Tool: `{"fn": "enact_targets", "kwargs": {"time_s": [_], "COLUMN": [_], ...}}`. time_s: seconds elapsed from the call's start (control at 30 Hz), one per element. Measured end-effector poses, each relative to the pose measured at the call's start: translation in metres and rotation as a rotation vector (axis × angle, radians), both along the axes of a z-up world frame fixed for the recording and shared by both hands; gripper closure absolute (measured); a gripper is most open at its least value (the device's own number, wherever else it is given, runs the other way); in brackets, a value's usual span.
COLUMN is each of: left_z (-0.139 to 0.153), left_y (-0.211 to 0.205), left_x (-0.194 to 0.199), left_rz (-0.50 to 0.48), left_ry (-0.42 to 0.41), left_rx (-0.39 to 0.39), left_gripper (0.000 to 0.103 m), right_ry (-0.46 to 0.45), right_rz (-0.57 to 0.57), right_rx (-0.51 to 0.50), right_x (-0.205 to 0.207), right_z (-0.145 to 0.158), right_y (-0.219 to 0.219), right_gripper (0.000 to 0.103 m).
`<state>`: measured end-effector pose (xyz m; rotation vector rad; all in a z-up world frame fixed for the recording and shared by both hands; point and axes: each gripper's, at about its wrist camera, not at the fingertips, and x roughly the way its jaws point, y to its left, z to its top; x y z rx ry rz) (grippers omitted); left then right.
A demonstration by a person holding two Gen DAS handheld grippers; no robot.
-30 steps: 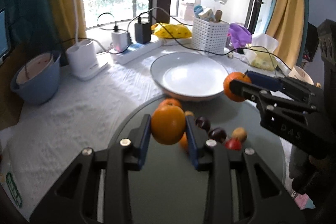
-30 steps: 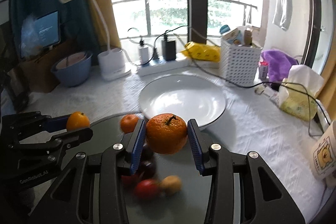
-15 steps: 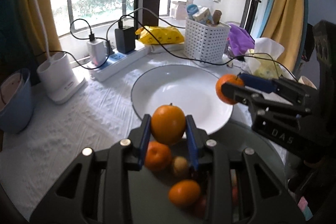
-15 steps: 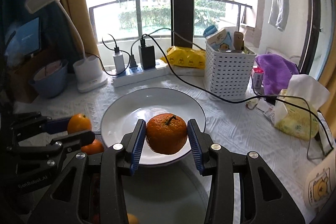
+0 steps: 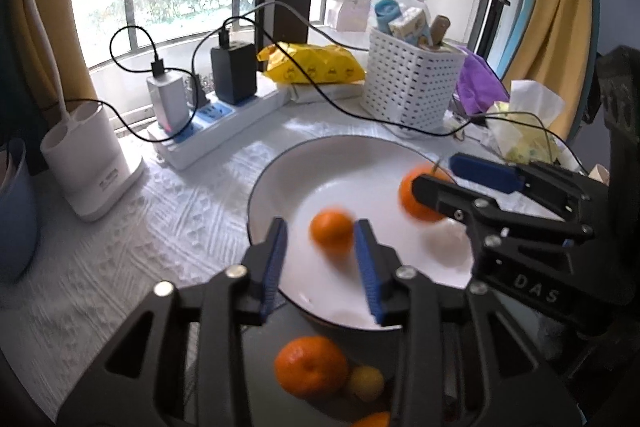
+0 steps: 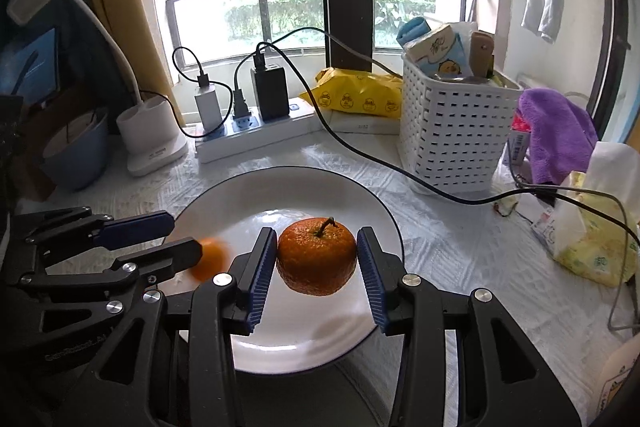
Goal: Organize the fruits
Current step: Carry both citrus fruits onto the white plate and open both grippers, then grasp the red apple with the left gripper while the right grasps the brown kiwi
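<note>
A white plate [image 5: 352,163] [image 6: 280,343] lies on the table ahead of both grippers. My left gripper [image 5: 320,259] is open over the plate's near edge; a blurred small orange [image 5: 332,231] sits between and just beyond its pads, loose from them. It also shows in the right wrist view [image 6: 210,259]. My right gripper [image 6: 316,275] is over the plate around a stemmed orange [image 6: 316,259], with small gaps at both pads; the same orange [image 5: 420,199] shows in the left wrist view. A dark tray [image 5: 320,411] below holds another orange [image 5: 310,367] and small fruits.
A white basket [image 6: 452,135], a power strip with chargers [image 6: 248,131] and a black cable [image 6: 380,159] lie behind the plate. A lamp base [image 6: 152,135] and blue bowl [image 6: 76,151] stand at left, tissues [image 6: 596,235] and a purple cloth [image 6: 560,131] at right.
Both grippers moved forward from the dark tray to over the plate. My left gripper has opened and let its orange go. My right gripper's pads have spread off the stemmed orange.
</note>
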<state>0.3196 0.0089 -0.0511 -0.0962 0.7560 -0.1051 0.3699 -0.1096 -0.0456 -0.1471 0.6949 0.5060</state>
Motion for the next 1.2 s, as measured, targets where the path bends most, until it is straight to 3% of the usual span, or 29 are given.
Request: {"fn": "enact_targets", "kwargs": {"time_s": [0.07,0.1,0.8,1.2], "left_z": [0.001,0.002,0.019,0.010], "left_y": [0.005,0.006,0.015,0.002], "left_x": [-0.002,-0.002,-0.080,-0.117], "left_rz": [0.011,0.013,0.071,0.069], "left_ry": [-0.006,-0.005,-0.051,-0.038], "left_rx": [-0.019,-0.023,-0.042,-0.059], "left_gripper": [0.054,0.054,0.053,0.053], "right_ry": [-0.022,-0.029,-0.049,-0.011], "right_rz": [-0.011,-0.015,-0.060,-0.040], "right_rx": [-0.002,0.000,-0.024,-0.036], "right_x": [-0.002,-0.003,-0.069,-0.108], "right_z": [0.005,0.007,0.022,0.007], "right_y": [-0.002,-0.002,-0.024,-0.039], "right_gripper": [0.043,0.042,0.042,0.042]}}
